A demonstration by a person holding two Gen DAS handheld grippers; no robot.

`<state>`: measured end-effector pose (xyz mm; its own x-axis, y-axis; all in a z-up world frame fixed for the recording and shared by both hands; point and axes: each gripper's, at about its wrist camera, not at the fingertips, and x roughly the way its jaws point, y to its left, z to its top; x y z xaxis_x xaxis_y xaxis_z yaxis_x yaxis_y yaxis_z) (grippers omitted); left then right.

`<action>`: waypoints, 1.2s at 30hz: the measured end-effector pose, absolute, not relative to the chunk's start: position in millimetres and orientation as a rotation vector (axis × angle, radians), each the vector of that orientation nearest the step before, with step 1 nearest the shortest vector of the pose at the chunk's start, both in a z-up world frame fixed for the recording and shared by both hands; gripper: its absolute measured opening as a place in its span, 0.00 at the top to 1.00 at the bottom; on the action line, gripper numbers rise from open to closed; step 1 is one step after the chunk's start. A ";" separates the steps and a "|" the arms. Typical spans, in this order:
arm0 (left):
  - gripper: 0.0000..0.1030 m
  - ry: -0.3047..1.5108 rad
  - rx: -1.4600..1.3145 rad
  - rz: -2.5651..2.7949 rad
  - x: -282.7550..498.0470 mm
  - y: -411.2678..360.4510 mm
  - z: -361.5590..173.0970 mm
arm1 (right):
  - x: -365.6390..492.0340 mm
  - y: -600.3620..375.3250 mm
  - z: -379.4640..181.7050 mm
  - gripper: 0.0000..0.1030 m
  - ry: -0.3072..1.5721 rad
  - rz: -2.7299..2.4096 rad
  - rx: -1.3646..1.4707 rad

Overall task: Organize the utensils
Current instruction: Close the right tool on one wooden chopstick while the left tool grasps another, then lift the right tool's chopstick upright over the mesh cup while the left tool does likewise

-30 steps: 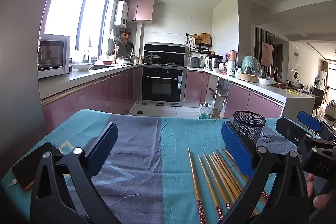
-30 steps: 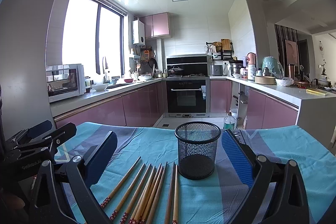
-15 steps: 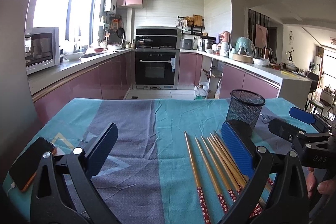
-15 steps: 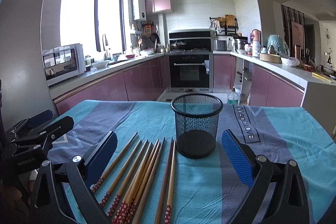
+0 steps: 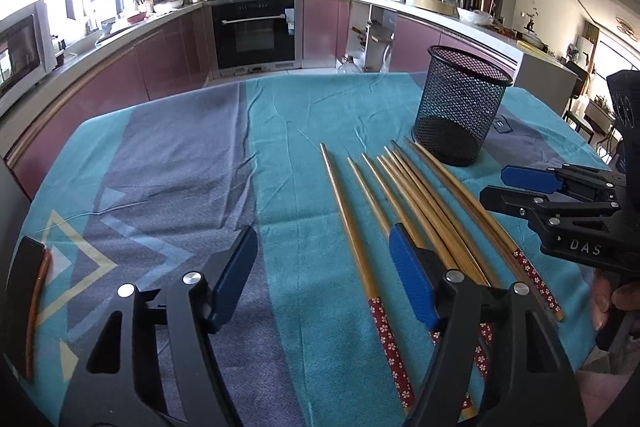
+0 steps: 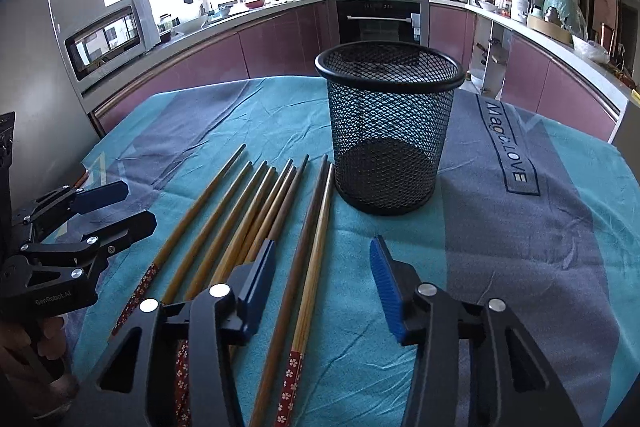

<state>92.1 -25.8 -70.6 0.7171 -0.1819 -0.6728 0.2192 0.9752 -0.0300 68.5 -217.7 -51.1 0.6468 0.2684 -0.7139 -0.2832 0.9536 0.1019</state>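
Note:
Several wooden chopsticks [image 5: 400, 199] [image 6: 240, 219] with red flowered ends lie side by side on the teal and grey cloth. A black mesh cup [image 5: 460, 111] [image 6: 388, 131] stands upright and empty just beyond their tips. My left gripper [image 5: 324, 267] hovers over the leftmost chopstick, jaws closing, pads clear of it. My right gripper [image 6: 322, 275] hangs over the two rightmost chopsticks, jaws closing, pads not touching them. Each gripper also shows in the other's view: the right gripper [image 5: 496, 187] and the left gripper [image 6: 138, 205].
A dark phone [image 5: 24, 307] lies at the table's left edge. The cloth [image 5: 168, 163] is creased. Beyond the table's far edge are kitchen cabinets, an oven [image 6: 380, 19] and a microwave [image 6: 108, 39]. A person's fingers [image 5: 608, 303] hold the right gripper's handle.
Both grippers have tilted downward and dropped closer to the chopsticks. Their jaws stand narrower than before. The chopsticks and cup have not moved.

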 end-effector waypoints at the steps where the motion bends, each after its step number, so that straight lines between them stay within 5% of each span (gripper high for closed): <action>1: 0.40 0.750 0.055 -0.227 95.9 -26.9 -73.4 | 69.8 -217.7 -52.2 0.63 0.825 0.315 -0.019; 13: 0.64 0.893 0.031 -0.332 136.9 -46.8 -96.0 | 91.7 -202.3 -63.5 0.81 0.902 0.320 -0.097; 15: 0.67 0.895 0.031 -0.335 143.3 -49.9 -97.1 | 94.1 -198.8 -62.7 0.93 0.907 0.337 -0.094; 21: 0.88 0.905 0.006 -0.336 152.0 -50.8 -98.9 | 95.4 -206.4 -57.7 0.95 0.896 0.375 -0.036; 36: 0.93 0.815 -0.139 -0.434 137.9 -26.9 -48.2 | 66.3 -230.2 18.6 0.95 0.653 0.472 0.018</action>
<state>137.9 -26.9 -48.2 0.6038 -0.4265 -0.6734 0.3213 0.9034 -0.2841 66.3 -230.2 18.6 0.6922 0.4283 -0.5809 -0.4174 0.8942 0.1619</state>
